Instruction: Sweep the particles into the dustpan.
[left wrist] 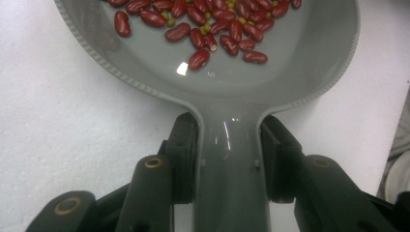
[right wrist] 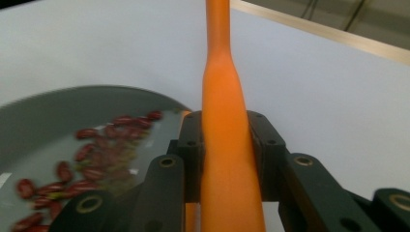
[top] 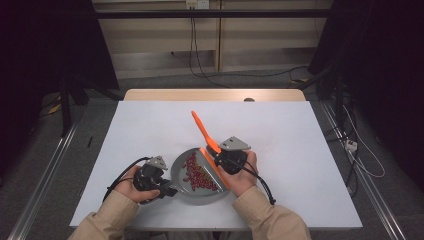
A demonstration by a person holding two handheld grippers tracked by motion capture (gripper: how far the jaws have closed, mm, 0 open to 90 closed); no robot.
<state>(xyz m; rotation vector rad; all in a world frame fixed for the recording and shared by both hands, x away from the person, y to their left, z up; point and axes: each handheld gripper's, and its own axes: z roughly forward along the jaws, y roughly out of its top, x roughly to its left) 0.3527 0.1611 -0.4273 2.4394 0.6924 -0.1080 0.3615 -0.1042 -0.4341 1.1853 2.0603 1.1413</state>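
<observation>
A grey pan (top: 178, 169) with a short handle sits near the table's front edge, and red beans (top: 196, 172) with a few small green ones are spread inside it. My left gripper (top: 167, 190) is shut on the pan's handle (left wrist: 229, 164), one pad on each side. My right gripper (top: 220, 157) is shut on the handle of an orange spatula (top: 202, 128). That handle points up and away, while the blade reaches down into the pan across the beans. In the right gripper view the spatula handle (right wrist: 225, 121) runs between the jaws, with the pan (right wrist: 43, 116) and beans (right wrist: 104, 145) to the left.
The white tabletop (top: 280, 135) extends around the pan on all sides. A wooden strip (top: 215, 95) runs along the far edge. Cables (top: 200, 65) lie on the floor beyond the table, and metal rails (top: 47, 170) flank it.
</observation>
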